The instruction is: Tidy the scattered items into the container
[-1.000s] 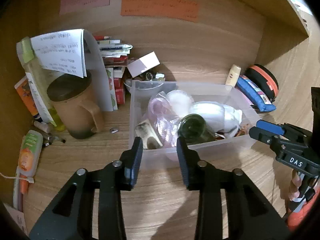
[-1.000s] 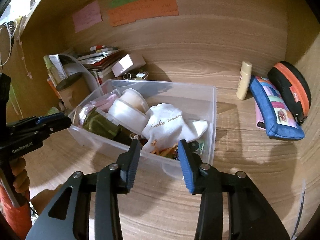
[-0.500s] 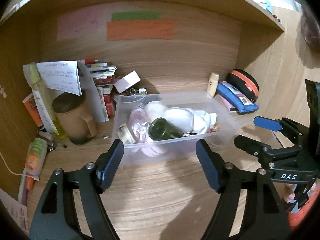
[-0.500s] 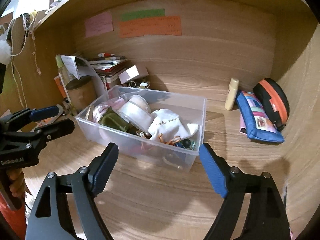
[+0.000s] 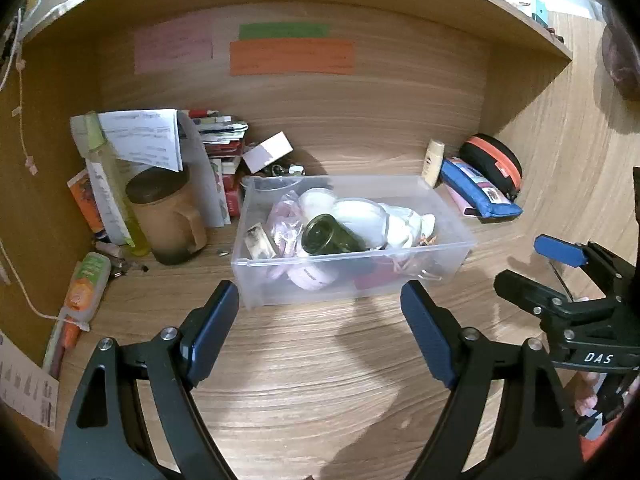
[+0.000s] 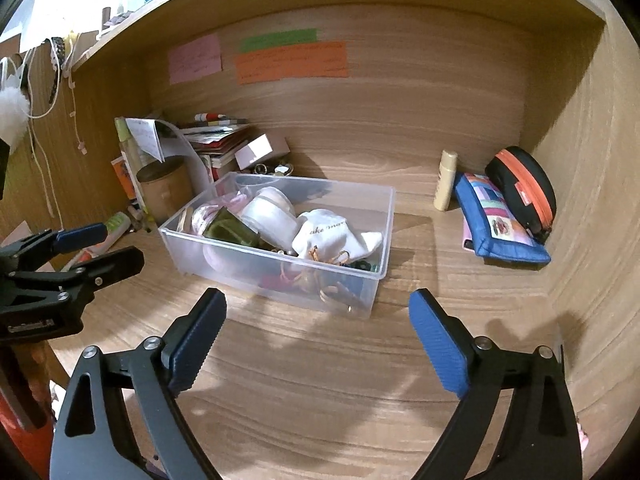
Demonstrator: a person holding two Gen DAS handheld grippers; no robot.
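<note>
Both tools hang clear of the work, near the front edge of the tabletop [image 5: 312, 360]. The left gripper [image 5: 320, 320] has its jaws spread wide and holds nothing; the right gripper [image 6: 316, 328] is likewise spread wide and empty.

The container [image 5: 448, 220], a clear plastic bin, sits on the tabletop just beyond both grippers, centred in the desk recess. It already holds a dark green jar [image 5: 328, 236] lying on its side, a white pouch [image 6: 332, 236] with lettering, a pink bag [image 5: 284, 216] and several smaller pieces, not all identifiable.

Judgement: one placement appears finished and no item is in hand; the step is the choice of the next pickup, or the close of the task.

Items outside the bin: a cream tube [image 6: 446, 184] standing at the far right, a blue pouch [image 6: 500, 220] just beside it, a black-and-orange case [image 6: 524, 184] against the right wall, and an orange-and-green tube [image 5: 86, 284] lying at the near left beside a brown mug [image 5: 168, 216].

If these count as scattered, the next move calls for a reach past the bin. The right gripper is better placed for the cream tube, the left for the tube near the mug.
</note>
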